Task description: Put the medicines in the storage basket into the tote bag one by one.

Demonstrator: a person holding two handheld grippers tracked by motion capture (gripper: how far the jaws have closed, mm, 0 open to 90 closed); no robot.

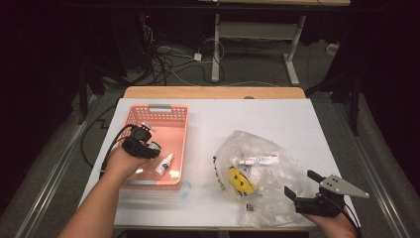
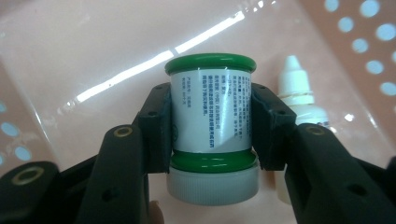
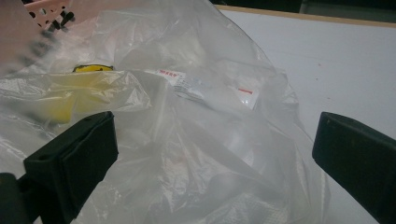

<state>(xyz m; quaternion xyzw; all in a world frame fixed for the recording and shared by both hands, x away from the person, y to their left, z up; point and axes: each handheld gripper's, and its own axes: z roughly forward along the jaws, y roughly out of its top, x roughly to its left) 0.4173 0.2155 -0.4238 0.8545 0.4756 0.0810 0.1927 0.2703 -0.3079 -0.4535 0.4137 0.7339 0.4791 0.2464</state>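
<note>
My left gripper (image 1: 148, 144) reaches down into the pink basket (image 1: 159, 107). It is shut on a small white jar (image 2: 210, 116) with green rims, printed text and a white cap; both pads press on the jar's sides. A white dropper bottle (image 1: 164, 164) lies in the basket just beside the jar (image 2: 299, 100). At the near right my right gripper (image 1: 301, 183) stands open at the edge of a clear plastic bag (image 1: 257, 173). Its jaws are wide apart, with crumpled bag film (image 3: 210, 140) between them and untouched by the pads.
Inside the bag lie a yellow item (image 1: 240, 179) and a white tube with red print (image 1: 260, 159). The white table top (image 1: 237, 114) stretches bare behind the bag. Cables and desk legs sit on the floor beyond the far edge.
</note>
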